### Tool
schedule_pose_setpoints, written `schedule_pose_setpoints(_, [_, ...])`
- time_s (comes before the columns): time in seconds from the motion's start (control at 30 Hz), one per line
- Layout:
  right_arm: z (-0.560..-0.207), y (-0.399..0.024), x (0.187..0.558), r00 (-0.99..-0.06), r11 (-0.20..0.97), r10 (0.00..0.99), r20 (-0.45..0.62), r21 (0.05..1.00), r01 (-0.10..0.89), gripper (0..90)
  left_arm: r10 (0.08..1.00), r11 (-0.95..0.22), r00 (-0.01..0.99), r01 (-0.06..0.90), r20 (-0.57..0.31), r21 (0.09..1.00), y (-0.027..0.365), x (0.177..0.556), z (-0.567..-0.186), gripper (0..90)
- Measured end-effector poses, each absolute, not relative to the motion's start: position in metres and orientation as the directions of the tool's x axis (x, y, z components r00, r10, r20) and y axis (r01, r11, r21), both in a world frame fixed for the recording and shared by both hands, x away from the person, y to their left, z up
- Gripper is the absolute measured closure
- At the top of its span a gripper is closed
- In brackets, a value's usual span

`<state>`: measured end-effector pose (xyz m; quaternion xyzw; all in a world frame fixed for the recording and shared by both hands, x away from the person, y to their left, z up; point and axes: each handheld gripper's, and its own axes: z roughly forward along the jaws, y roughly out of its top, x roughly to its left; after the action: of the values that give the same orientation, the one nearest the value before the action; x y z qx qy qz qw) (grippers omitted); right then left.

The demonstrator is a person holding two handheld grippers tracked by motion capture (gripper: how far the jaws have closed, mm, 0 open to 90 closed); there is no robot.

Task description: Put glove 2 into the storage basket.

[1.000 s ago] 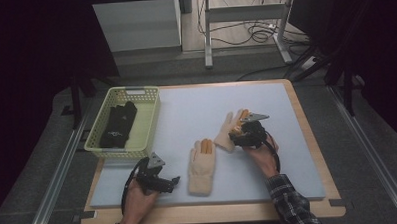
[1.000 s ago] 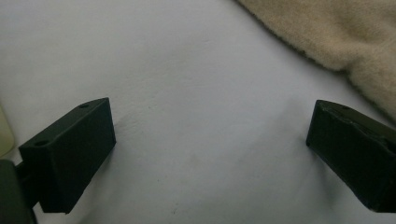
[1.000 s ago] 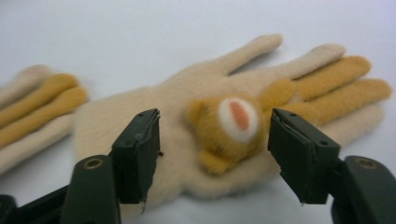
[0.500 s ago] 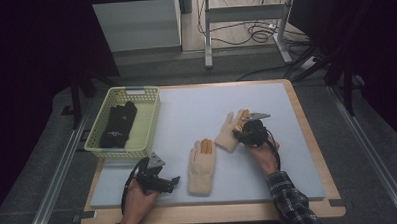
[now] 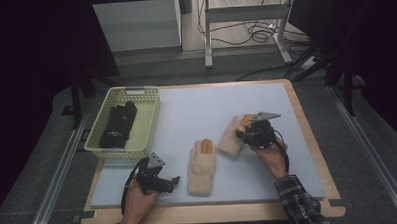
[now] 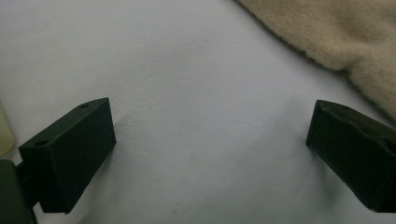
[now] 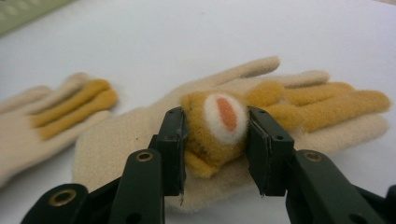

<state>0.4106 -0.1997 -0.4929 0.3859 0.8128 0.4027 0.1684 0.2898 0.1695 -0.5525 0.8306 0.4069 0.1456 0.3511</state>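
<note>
High view, right gripper point(image 5: 247, 132): over the far glove point(image 5: 232, 137), which lies right of centre on the worktop point(image 5: 196, 107); its jaws are hidden by its body and the hand.
High view, left gripper point(image 5: 173, 182): low on the mat, just left of the near glove point(image 5: 201, 166); the jaw gap is too small to judge.
High view, basket point(image 5: 149, 118): at the left edge, with a dark bundle point(image 5: 117, 126) of unclear make.
Left gripper view: jaws wide apart with bare mat between; a glove edge point(image 6: 345, 37) is cut off at the top right.
Right gripper view: jaws have just been closing and now pinch the orange ear patch point(image 7: 217, 128) on the glove's palm; the other glove point(image 7: 51, 116) is cut off at the left.
</note>
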Motion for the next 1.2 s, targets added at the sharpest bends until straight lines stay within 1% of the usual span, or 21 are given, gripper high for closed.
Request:
schedule_pose_setpoints(0.13, [-0.485, -0.201, 0.401, -0.671, 0.369, 0.739, 0.065, 0.794, 0.483, 59.6, 0.778, -0.422, 0.626, 0.574, -0.044, 0.702, 0.17, 0.29, -0.552, 1.5])
schedule_pose_setpoints(0.5, [-0.468, -0.193, 0.371, -0.744, 0.391, 0.662, 0.089, 0.806, 0.444, 59.6, 0.777, -0.426, 0.628, 0.572, -0.042, 0.701, 0.17, 0.29, -0.552, 1.5])
schedule_pose_setpoints(0.73, [-0.456, -0.174, 0.348, -0.812, 0.421, 0.576, 0.098, 0.816, 0.397, 59.6, 0.778, -0.422, 0.626, 0.573, -0.043, 0.702, 0.169, 0.29, -0.553, 1.5])
schedule_pose_setpoints(0.9, [-0.457, -0.153, 0.338, -0.854, 0.45, 0.51, 0.108, 0.813, 0.371, 59.5, 0.779, -0.421, 0.625, 0.573, -0.043, 0.703, 0.169, 0.29, -0.553, 1.5])
schedule_pose_setpoints(1.07, [-0.467, -0.126, 0.334, -0.889, 0.492, 0.445, 0.112, 0.798, 0.347, 59.5, 0.78, -0.418, 0.624, 0.574, -0.046, 0.704, 0.169, 0.29, -0.553, 1.5])
schedule_pose_setpoints(1.2, [-0.476, -0.113, 0.333, -0.903, 0.518, 0.415, 0.108, 0.788, 0.333, 59.4, 0.779, -0.42, 0.625, 0.574, -0.046, 0.703, 0.169, 0.29, -0.553, 1.5])
